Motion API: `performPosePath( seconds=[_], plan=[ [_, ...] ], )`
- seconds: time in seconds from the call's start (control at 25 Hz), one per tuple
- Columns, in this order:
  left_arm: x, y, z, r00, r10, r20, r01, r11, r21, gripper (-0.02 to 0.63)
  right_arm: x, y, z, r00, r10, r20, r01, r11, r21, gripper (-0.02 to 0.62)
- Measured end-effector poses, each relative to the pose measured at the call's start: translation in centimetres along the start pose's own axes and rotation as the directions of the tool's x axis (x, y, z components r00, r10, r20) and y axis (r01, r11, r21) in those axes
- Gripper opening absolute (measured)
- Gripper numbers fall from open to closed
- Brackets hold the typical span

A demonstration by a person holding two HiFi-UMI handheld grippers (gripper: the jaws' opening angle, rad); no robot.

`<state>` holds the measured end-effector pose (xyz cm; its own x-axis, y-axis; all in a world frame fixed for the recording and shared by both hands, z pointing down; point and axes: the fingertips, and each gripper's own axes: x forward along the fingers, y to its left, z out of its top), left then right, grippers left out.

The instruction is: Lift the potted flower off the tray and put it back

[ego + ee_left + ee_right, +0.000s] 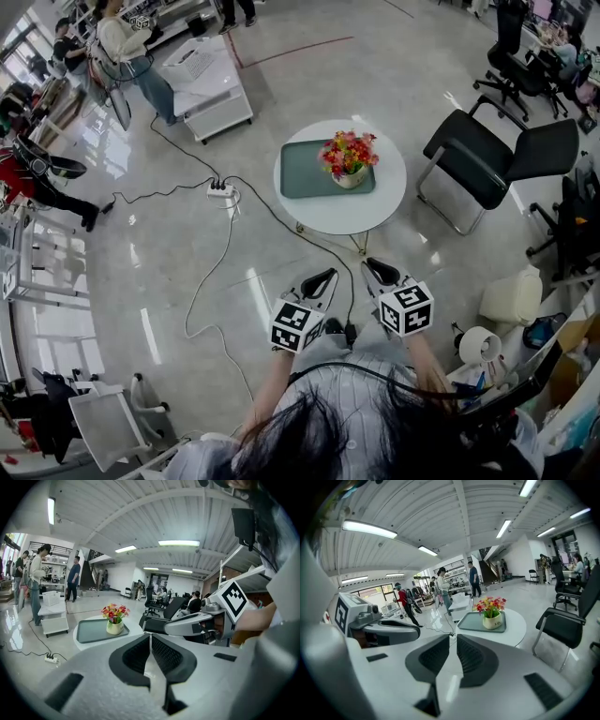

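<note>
1. Progress on the task is nil, as far as I can judge: the potted flower [348, 157] stands upright on the right-hand part of the green tray [302, 172], which lies on the round white table [380, 211].
2. My left gripper [322, 277] has its jaws pressed together with nothing between them. I hold it close in front of my body, well apart from the table.
3. My right gripper [377, 268] is just beside it and in the same condition: jaws closed on nothing, aimed toward the table and tipped somewhat down.
4. Neither gripper touches the pot, the tray or the table. Bare floor lies between us, and a power strip [221, 189] sits on the floor to the table's left.
5. Every step is left to do: walk up, spread the jaws, take the pot, raise it clear of the tray, set it back down and let go.
6. The blooms spread wider than the pot's rim, so I judge the grip belongs on the cream pot body, not the flowers.
</note>
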<state>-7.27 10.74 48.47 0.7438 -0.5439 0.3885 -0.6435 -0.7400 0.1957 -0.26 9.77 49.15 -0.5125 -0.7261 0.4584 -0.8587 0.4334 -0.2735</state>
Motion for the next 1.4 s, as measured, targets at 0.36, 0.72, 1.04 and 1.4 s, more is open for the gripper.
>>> performPosePath(
  seconds=[0.36,0.72,1.04,1.4],
  plan=[
    [1.9,0.3,-0.5,1.000,-0.014,-0.014,0.014,1.000,-0.023,0.025,0.3,-1.8,-0.4,1.000,-0.013,-0.018,0.013,1.000,0.011,0.066],
    [5.8,2.7,1.2,0.999,-0.004,-0.041,0.003,1.000,-0.028,0.026,4.1,-5.9,2.6,0.999,0.022,-0.027,-0.021,1.000,0.009,0.066],
    [10.8,5.3,3.6,0.998,0.031,-0.048,-0.034,0.998,-0.052,0.026,7.1,-10.6,5.6,0.997,0.058,-0.046,-0.058,0.998,-0.004,0.066],
    [15.2,6.7,4.8,0.995,0.071,-0.076,-0.076,0.994,-0.076,0.026,9.2,-15.2,7.0,0.993,0.095,-0.076,-0.095,0.995,-0.005,0.066]
  ],
)
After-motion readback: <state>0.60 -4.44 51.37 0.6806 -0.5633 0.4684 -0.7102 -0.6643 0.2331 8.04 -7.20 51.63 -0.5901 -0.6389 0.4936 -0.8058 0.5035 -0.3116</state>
